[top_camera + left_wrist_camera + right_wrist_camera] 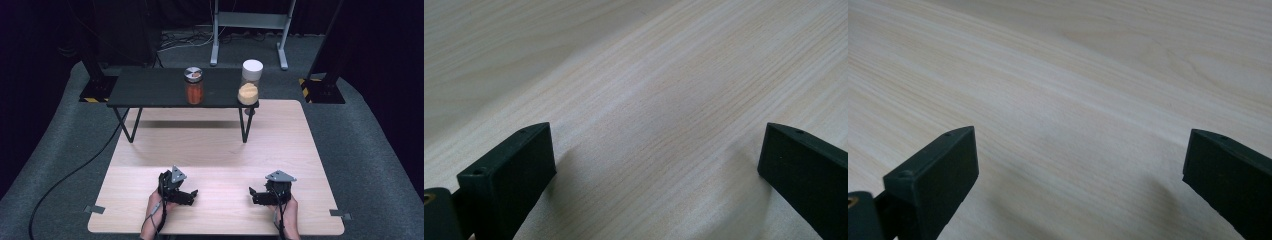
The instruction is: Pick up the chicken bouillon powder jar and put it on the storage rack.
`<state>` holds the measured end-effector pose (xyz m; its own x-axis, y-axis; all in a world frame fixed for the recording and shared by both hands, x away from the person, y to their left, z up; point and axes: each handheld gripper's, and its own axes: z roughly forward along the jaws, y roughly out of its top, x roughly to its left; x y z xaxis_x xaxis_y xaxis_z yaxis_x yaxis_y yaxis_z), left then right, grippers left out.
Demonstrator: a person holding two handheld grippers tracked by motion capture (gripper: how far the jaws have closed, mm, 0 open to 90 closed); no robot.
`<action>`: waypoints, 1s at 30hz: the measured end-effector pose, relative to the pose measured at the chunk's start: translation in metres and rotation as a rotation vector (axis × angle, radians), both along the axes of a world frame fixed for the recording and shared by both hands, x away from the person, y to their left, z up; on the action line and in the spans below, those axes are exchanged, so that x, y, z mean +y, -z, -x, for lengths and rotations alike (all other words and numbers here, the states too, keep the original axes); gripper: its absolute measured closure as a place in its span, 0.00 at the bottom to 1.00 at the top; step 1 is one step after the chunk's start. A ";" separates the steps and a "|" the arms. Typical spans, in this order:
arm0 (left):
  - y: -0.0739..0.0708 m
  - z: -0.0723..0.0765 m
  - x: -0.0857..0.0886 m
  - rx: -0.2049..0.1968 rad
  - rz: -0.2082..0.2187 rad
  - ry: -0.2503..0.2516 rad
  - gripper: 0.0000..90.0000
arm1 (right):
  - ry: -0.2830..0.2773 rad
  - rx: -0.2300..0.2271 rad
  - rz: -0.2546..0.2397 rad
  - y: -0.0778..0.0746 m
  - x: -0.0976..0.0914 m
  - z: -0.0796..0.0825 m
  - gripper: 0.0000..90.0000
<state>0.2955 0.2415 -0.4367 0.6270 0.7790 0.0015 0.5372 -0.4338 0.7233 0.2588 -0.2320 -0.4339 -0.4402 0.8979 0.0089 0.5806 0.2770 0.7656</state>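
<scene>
Jars far ahead of both empty, wide-open grippers.
Left gripper [192, 194] faces the orange jar [194, 86]; right gripper [253, 194] the white-lidded jar [249, 82], both upright on the black shelf [145, 87].

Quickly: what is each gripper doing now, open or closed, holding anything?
Left gripper: open, holding nothing.
Right gripper: open, holding nothing.

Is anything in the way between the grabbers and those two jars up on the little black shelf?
Nothing visible is. Bare wooden table lies between the left gripper, the right gripper and the black shelf. The orange-filled jar and the white-lidded jar stand at its front edge, apart from each other.
</scene>
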 end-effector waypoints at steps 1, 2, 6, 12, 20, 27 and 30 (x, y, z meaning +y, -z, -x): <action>0.000 0.000 0.000 -0.001 0.000 0.000 0.02 | 0.002 0.003 -0.005 0.000 -0.001 0.001 0.00; 0.000 0.000 0.000 -0.001 0.002 -0.001 0.02 | -0.001 -0.004 -0.007 0.001 -0.003 0.003 0.00; 0.000 0.001 -0.001 -0.005 -0.004 0.000 0.02 | 0.016 -0.022 -0.020 0.004 -0.006 0.011 0.00; 0.000 0.000 0.000 0.001 0.000 0.000 0.01 | 0.020 -0.056 -0.007 0.008 -0.004 0.017 0.00; 0.000 0.000 0.000 -0.001 -0.001 0.001 0.01 | 0.046 -0.100 -0.008 0.011 -0.002 0.027 0.00; 0.000 0.001 -0.001 -0.004 -0.004 0.001 0.01 | 0.043 -0.091 -0.002 0.010 -0.001 0.025 0.00; 0.000 0.000 -0.001 -0.001 -0.001 0.000 0.01 | 0.043 -0.093 0.024 0.010 0.004 0.026 0.00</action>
<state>0.2954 0.2409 -0.4369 0.6270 0.7790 0.0035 0.5362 -0.4348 0.7234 0.2332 -0.2284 -0.4436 -0.3994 0.9153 -0.0516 0.5192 0.2722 0.8102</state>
